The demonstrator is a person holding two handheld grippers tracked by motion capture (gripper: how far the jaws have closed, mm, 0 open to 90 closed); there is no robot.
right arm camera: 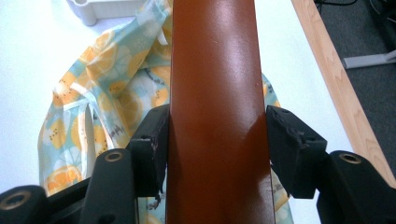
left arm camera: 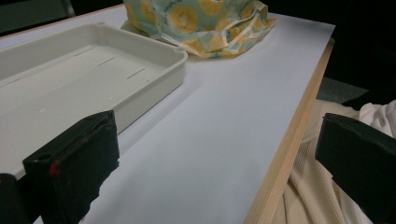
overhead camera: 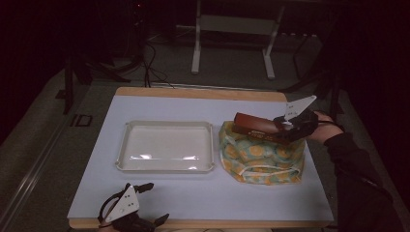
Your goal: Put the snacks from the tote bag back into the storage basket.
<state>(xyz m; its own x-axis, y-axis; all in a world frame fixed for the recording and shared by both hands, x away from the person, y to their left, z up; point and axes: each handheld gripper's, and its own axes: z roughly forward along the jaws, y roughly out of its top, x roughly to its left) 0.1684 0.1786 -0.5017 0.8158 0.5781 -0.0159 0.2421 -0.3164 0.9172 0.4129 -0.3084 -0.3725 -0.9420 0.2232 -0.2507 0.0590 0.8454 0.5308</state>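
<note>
1. Nearest the camera in the high view, the left claw (overhead camera: 153,202) sits at the front left edge of the bench (overhead camera: 203,198), its jaws spread wide with nothing between them. In the left gripper view one jaw stands over the white surface just beside the tray and the other hangs past the wooden front edge, over cream-coloured cloth (left arm camera: 317,196).
2. Left of centre lies a shallow white tray (overhead camera: 126,145) with rounded corners and a raised rim, empty inside. Its near wall runs parallel to the bench's front edge, with a broad strip of bare white surface between them.
3. Between the tray and the bag is a narrow gap of bare surface; the two look close but apart in the high view.
4. Right of centre sits a soft bag (overhead camera: 261,159) printed with orange slices on pale blue-green, its handles slumped toward the front. Bare surface lies in front of it and a thinner band on its right, before the bench's right edge.
5. Above the bag, a long brown glossy box (overhead camera: 254,126) is held level, lengthwise along the claw's line of sight.
6. At the right, the right claw (right arm camera: 217,144) grips that brown box by its two long sides, a jaw pressed against each flank. A dark sleeve (overhead camera: 353,169) reaches in from the right edge.
</note>
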